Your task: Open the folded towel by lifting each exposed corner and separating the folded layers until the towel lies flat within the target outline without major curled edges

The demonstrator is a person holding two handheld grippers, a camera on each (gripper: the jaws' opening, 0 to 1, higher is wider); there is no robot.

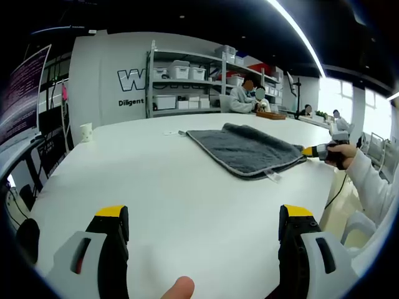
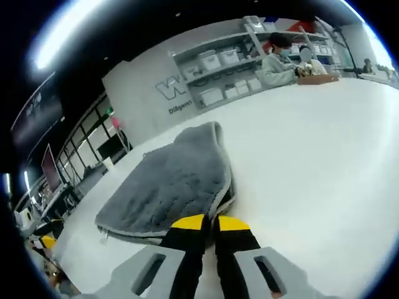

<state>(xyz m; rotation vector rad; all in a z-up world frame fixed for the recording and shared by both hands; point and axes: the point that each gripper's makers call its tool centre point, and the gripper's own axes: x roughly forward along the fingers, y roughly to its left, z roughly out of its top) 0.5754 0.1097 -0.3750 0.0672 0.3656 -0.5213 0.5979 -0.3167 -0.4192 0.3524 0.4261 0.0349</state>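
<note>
Here the right tool (image 2: 209,223) pinches the grey towel's (image 2: 174,180) edge, while the left tool (image 1: 204,219) gapes wide over the bare table (image 1: 156,180).

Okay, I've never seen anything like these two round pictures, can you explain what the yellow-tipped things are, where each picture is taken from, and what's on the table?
There is no robot here. A person holds a hand-held grasping tool in each hand, and each tool carries a fisheye camera looking forward along its two yellow-tipped jaws.

The left gripper view looks across a white table. The left tool has its jaws wide apart, holding nothing. Farther off lies a grey towel, folded, and the right tool reaches its edge, held in the person's hand.

The right gripper view is that tool's own picture. The right tool has its jaws closed together at the edge of the grey towel, apparently pinching it. Shelves and seated people are in the background.
</note>
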